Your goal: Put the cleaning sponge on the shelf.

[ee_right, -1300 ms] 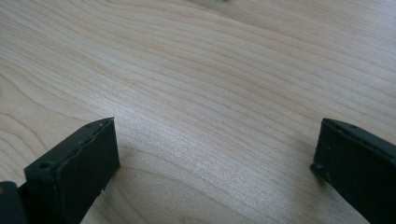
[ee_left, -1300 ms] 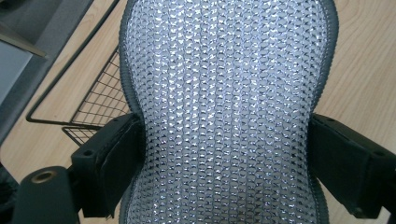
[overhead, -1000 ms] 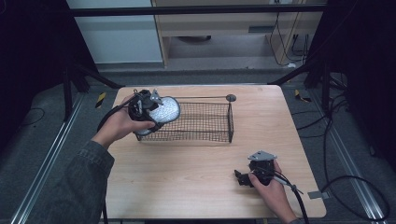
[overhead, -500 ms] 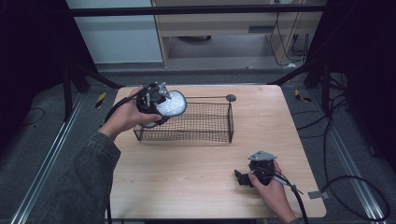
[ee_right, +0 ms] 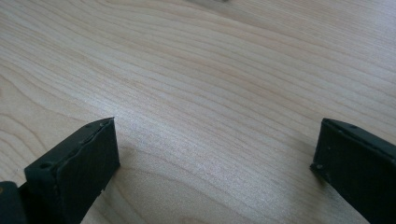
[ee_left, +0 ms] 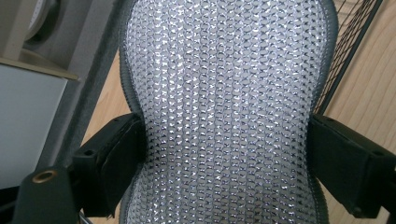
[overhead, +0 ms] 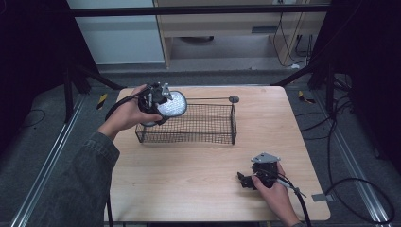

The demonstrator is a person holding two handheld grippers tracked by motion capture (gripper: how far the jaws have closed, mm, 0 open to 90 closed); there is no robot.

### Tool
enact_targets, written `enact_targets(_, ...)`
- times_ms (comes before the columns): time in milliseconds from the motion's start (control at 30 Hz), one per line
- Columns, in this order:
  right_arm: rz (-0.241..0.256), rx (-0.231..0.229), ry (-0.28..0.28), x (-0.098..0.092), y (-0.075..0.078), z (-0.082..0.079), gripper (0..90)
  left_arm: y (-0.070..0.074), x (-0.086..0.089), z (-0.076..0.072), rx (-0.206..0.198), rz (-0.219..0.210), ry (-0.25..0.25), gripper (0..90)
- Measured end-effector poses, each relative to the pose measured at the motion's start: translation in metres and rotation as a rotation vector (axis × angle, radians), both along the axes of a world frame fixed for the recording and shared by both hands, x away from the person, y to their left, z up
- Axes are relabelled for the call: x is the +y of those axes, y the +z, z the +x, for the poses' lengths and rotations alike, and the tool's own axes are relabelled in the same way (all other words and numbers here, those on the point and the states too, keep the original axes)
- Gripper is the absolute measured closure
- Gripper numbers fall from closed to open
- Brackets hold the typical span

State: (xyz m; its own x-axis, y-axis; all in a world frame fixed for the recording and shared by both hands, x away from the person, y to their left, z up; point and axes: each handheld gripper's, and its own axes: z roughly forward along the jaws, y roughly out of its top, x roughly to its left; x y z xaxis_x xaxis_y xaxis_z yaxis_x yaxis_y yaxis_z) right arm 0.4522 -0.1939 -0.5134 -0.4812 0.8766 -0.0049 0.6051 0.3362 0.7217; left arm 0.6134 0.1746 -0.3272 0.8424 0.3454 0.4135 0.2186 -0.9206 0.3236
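The left gripper (overhead: 158,101), jaws clamped on a silver mesh pad (overhead: 171,104), holds it over the wire basket's (overhead: 208,124) near-left corner, not yet dropped in, while the right gripper (ee_right: 210,168) sits wide open and empty well off from the basket.

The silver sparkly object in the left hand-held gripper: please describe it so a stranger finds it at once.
Look at the wooden table, then the black wire basket on its far half. Over the basket's left end, the left hand-held gripper clamps a silvery sequined pad with a grey edge, the one glittering thing there.
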Motion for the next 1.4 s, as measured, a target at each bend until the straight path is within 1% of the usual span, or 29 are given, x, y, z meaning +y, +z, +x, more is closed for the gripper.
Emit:
enact_targets(67, 0.0, 0.0, 0.0, 0.0, 0.0, 0.0, 0.4, -0.002, 0.001, 0.002, -0.003, 0.011, -0.002, 12.7)
enact_targets(133, 0.001, 0.001, 0.0, 0.0, 0.0, 0.0, 0.4, -0.004, 0.001, 0.003, 0.0, 0.002, -0.001, 12.7)
enact_targets(233, 0.0, 0.0, 0.001, 0.0, 0.0, 0.0, 0.3, -0.006, 0.0, 0.004, -0.001, 0.015, -0.01, 12.6)
enact_targets(333, 0.002, 0.001, 0.0, 0.0, 0.0, 0.0, 0.4, -0.008, 0.0, 0.005, -0.008, 0.017, -0.01, 12.7)
enact_targets(433, 0.003, 0.001, 0.0, 0.0, 0.0, 0.0, 0.4, -0.014, 0.0, 0.006, -0.014, 0.018, -0.008, 12.8)
enact_targets(500, 0.003, 0.001, 0.0, 0.0, 0.0, 0.0, 0.4, -0.017, -0.001, 0.006, -0.013, 0.027, -0.008, 12.8)
enact_targets(567, 0.001, 0.0, 0.0, 0.0, 0.0, 0.0, 0.4, -0.019, -0.001, 0.007, -0.026, 0.041, -0.007, 13.0)
enact_targets(667, 0.002, 0.0, 0.0, 0.0, 0.0, 0.0, 0.4, -0.021, -0.001, 0.007, -0.017, 0.047, -0.011, 13.1)
enact_targets(700, 0.001, 0.0, 0.0, 0.0, 0.0, 0.0, 0.4, -0.022, 0.0, 0.007, -0.023, 0.05, -0.013, 13.2)
enact_targets(733, 0.0, 0.0, 0.001, 0.0, 0.0, 0.0, 0.4, -0.023, 0.001, 0.008, -0.012, 0.053, -0.011, 13.2)
enact_targets(933, 0.0, -0.001, 0.002, 0.0, 0.0, 0.001, 0.3, -0.034, 0.001, 0.012, 0.005, 0.051, -0.012, 13.1)
enact_targets(967, 0.001, 0.0, 0.0, 0.0, 0.0, 0.0, 0.3, -0.036, 0.0, 0.014, 0.016, 0.058, -0.013, 13.1)
enact_targets(1033, 0.001, -0.001, 0.002, 0.0, 0.0, 0.001, 0.4, -0.039, -0.001, 0.015, 0.022, 0.06, -0.011, 13.1)
enact_targets(1133, 0.0, -0.002, 0.002, 0.0, 0.0, 0.001, 0.4, -0.04, -0.001, 0.016, 0.022, 0.051, -0.01, 13.2)
enact_targets(1267, 0.001, -0.001, 0.0, 0.0, 0.0, 0.0, 0.4, -0.043, 0.0, 0.017, 0.031, 0.049, -0.004, 13.3)
enact_targets(1333, 0.001, 0.0, -0.001, 0.0, 0.0, 0.0, 0.4, -0.045, 0.0, 0.018, 0.029, 0.051, 0.002, 13.5)
enact_targets(1400, 0.002, 0.001, -0.001, 0.0, 0.0, 0.0, 0.4, -0.047, 0.001, 0.019, 0.046, 0.037, 0.0, 13.9)
